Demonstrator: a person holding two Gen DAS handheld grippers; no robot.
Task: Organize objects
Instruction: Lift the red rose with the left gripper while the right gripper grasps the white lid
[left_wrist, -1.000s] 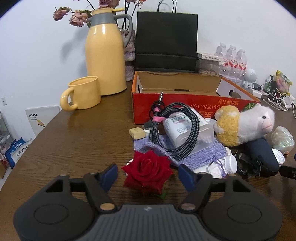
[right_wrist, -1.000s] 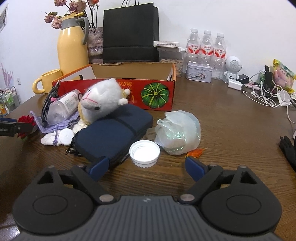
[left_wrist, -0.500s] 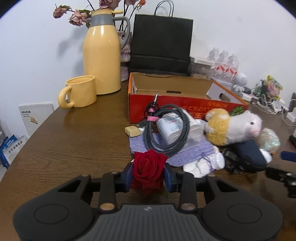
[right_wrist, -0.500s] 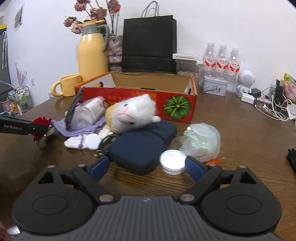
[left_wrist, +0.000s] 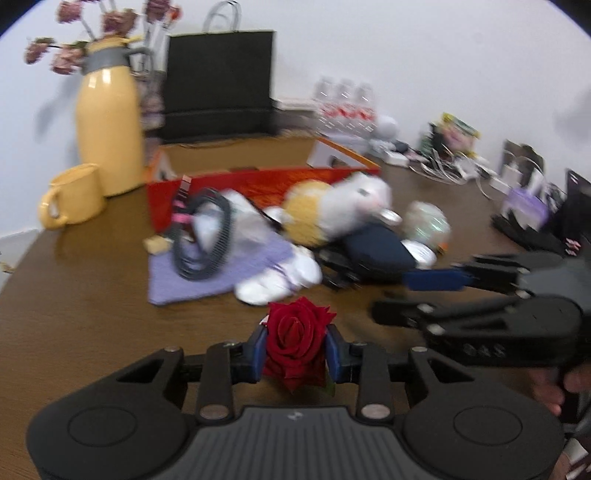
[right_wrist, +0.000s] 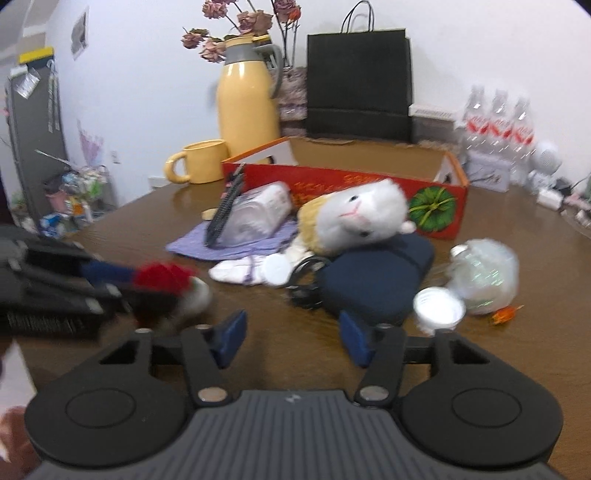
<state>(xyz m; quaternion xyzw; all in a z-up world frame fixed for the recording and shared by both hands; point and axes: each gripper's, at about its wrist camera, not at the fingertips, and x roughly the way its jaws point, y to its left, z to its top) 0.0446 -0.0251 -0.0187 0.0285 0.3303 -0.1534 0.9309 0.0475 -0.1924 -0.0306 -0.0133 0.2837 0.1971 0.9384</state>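
Rose (left_wrist: 295, 343) lifted, left tool (left_wrist: 295, 354) clamped on it, right tool (right_wrist: 291, 338) narrowing, empty, red box (right_wrist: 369, 184) open

A plain white wall (right_wrist: 147, 74) fills the upper part of both views, evenly lit. A dark brown wood-grain counter (left_wrist: 74, 314) spans the lower half. At far left in the right wrist view stands a dark grey cabinet (right_wrist: 33, 147) with cluttered shelving (right_wrist: 74, 199) beside it.

You see a wooden table (right_wrist: 498, 369) with visible grain, a glossy yellow jug (right_wrist: 246, 110), a fluffy plush sheep (right_wrist: 354, 218) and a matt cardboard box (right_wrist: 369, 177).
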